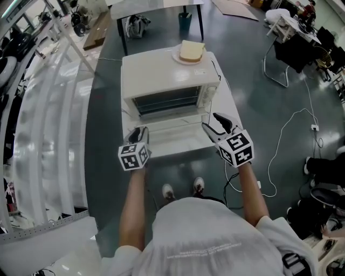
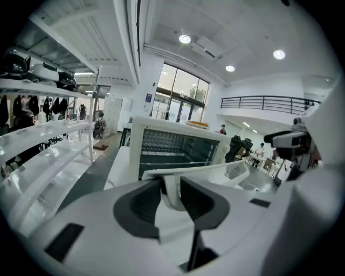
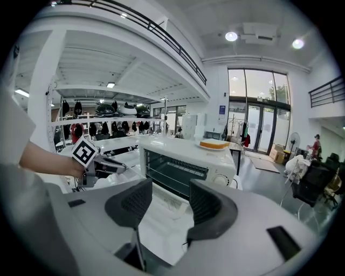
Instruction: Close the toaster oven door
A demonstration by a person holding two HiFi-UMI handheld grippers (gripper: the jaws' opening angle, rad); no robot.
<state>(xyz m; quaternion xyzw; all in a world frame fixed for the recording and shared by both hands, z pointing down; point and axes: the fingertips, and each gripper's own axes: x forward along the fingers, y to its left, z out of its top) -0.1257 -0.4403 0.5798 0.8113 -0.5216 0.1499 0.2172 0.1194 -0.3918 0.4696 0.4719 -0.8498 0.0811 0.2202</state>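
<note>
A white toaster oven [image 1: 167, 75] stands on a white table [image 1: 230, 110]. Its door [image 1: 172, 139] hangs open toward me, partly raised. My left gripper [image 1: 138, 135] is at the door's left front corner. In the left gripper view the left gripper [image 2: 171, 193] is shut on the door's white handle [image 2: 168, 188], with the oven [image 2: 178, 146] behind it. My right gripper [image 1: 214, 125] hovers by the door's right corner, open, touching nothing. In the right gripper view the right gripper [image 3: 170, 202] has only the door between its fingers' line of sight. A plate with a bread slice [image 1: 190, 52] sits on top.
White shelving [image 1: 43, 118] runs along the left. Cables [image 1: 291, 135] trail over the dark floor at right, near a chair [image 1: 294, 54]. A dark-legged table [image 1: 161, 11] and a blue bin [image 1: 185, 21] stand behind the oven. My shoes [image 1: 183, 190] are below the table's front edge.
</note>
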